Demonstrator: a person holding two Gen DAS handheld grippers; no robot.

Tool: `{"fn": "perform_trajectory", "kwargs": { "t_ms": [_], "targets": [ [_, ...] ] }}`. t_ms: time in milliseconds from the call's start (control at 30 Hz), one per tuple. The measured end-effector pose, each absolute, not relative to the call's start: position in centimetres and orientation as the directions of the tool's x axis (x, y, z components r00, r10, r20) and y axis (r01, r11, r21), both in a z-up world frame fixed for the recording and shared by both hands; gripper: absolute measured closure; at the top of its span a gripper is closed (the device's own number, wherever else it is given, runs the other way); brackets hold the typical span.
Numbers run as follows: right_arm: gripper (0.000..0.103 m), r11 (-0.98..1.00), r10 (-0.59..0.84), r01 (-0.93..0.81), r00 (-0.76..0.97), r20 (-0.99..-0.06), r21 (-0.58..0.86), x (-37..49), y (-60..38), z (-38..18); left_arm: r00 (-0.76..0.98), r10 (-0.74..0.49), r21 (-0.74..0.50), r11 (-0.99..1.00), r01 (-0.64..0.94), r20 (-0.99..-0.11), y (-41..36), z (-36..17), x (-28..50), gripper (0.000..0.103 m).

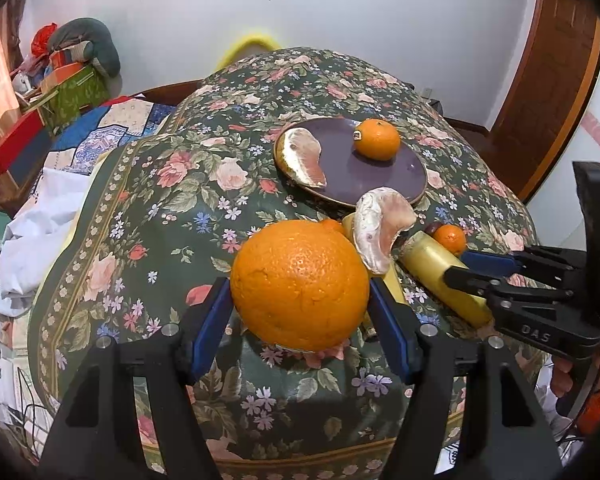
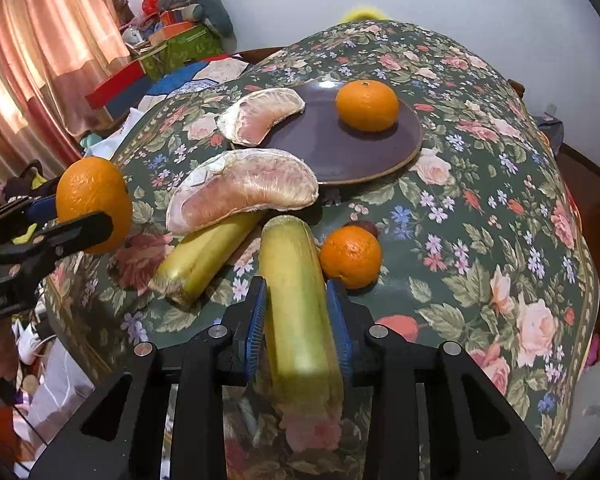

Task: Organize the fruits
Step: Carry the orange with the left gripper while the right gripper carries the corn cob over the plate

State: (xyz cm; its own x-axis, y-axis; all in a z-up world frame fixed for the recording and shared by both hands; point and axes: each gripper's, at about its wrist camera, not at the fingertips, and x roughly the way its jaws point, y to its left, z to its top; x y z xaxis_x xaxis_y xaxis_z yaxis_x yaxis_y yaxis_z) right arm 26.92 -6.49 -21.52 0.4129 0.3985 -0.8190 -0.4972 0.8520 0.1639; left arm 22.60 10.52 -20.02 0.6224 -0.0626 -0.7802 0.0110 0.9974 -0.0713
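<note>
Left wrist view: left claw pinching large orange, centre frame, lifted off floral surface; purple plate straight ahead, above centre.

Right wrist view: right claw clamped on yellow-green stalk, long axis lengthwise between pads; plate ahead, upper centre.

Soft, even indoor light; warm daylight glows through the curtain at left. Strong fisheye bending, dark corners, slight blur on the near banana.

Black hand-held gripper, blue ribbed pads, silver screws, embossed lettering, orange sleeve
</note>
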Motion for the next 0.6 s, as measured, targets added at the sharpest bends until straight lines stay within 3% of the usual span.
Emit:
{"fn": "perform_trajectory", "kwargs": {
  "t_ms": [600],
  "targets": [
    [0.067,0.821,0.358,-0.566,0.408,-0.84,0.075,28.5,-3.7,-22.5,0.616,-0.073,-0.071,0.997,0.028,-0.784,9.2,-20.0,23.4,0.036]
  ]
}}
